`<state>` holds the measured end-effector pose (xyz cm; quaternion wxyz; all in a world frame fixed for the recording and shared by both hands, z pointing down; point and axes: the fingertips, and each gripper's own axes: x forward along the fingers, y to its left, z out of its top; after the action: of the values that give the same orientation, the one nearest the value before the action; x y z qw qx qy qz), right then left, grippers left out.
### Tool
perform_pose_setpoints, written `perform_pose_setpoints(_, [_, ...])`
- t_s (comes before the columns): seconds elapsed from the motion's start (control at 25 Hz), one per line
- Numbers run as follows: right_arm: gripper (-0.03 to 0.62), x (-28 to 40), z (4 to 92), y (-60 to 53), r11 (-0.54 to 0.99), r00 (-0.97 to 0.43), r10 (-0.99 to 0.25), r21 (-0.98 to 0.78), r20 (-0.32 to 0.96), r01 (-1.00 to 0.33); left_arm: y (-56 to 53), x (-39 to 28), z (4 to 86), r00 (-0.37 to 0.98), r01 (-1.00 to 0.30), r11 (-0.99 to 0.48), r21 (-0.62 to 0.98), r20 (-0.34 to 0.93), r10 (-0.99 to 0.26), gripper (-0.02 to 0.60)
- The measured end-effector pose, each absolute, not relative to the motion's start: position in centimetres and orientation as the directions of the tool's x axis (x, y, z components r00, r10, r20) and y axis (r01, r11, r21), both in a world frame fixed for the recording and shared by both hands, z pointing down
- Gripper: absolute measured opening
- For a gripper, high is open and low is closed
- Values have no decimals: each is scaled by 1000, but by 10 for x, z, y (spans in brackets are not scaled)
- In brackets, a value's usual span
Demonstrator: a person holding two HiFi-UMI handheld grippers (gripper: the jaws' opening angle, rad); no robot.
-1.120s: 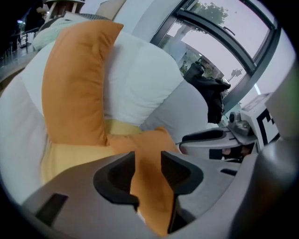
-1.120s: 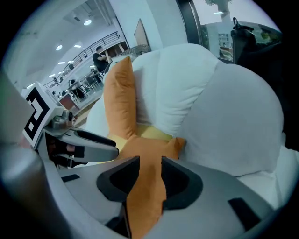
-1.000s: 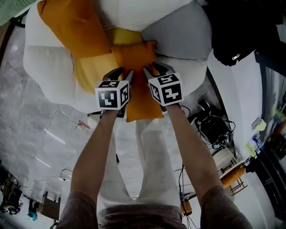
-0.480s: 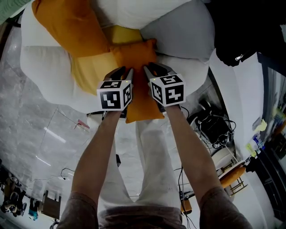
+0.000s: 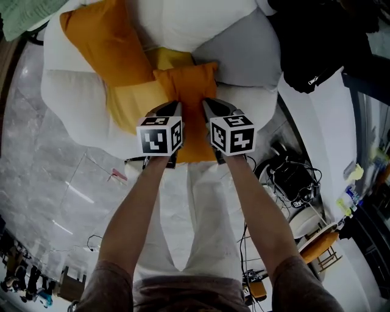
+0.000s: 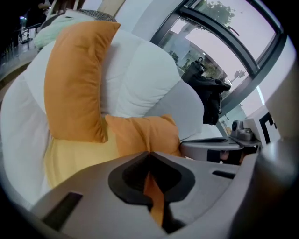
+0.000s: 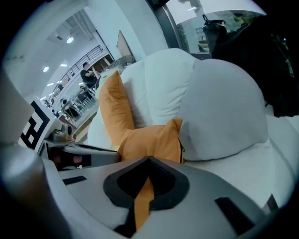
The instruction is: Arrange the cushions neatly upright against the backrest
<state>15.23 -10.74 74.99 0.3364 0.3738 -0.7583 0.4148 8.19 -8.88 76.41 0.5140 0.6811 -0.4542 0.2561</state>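
Note:
A small orange cushion (image 5: 189, 91) lies on the seat of a white sofa (image 5: 73, 103), its near edge toward me. My left gripper (image 5: 172, 108) is shut on that edge, with orange fabric pinched between its jaws (image 6: 152, 186). My right gripper (image 5: 210, 107) is shut on the same edge, a little to the right (image 7: 145, 191). A taller orange cushion (image 6: 74, 79) leans upright against the backrest at the left. A yellow cushion (image 5: 134, 103) lies flat beneath both. A grey cushion (image 7: 224, 112) leans at the right.
A black bag (image 5: 317, 55) sits beyond the sofa's right arm. Cables and gear (image 5: 292, 177) lie on the floor at the right, with an orange chair (image 5: 320, 244) further off. A green cloth (image 5: 24, 18) hangs at the top left.
Both grippers' jaws stood spread over the small orange cushion's near edge and have closed on it. The grippers sit slightly lower in the head view.

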Motion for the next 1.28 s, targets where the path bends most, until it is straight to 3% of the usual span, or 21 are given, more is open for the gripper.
perform_pose_setpoints(0.76, [20, 135, 592, -222, 367, -486, -543, -326, 685, -871, -217, 59, 607, 467, -884, -268, 383, 722, -511, 9])
perform_pose_setpoints(1.28, [20, 118, 619, -265, 386, -516, -563, -347, 646, -855, -274, 42, 635, 432, -897, -337, 284, 719, -545, 11])
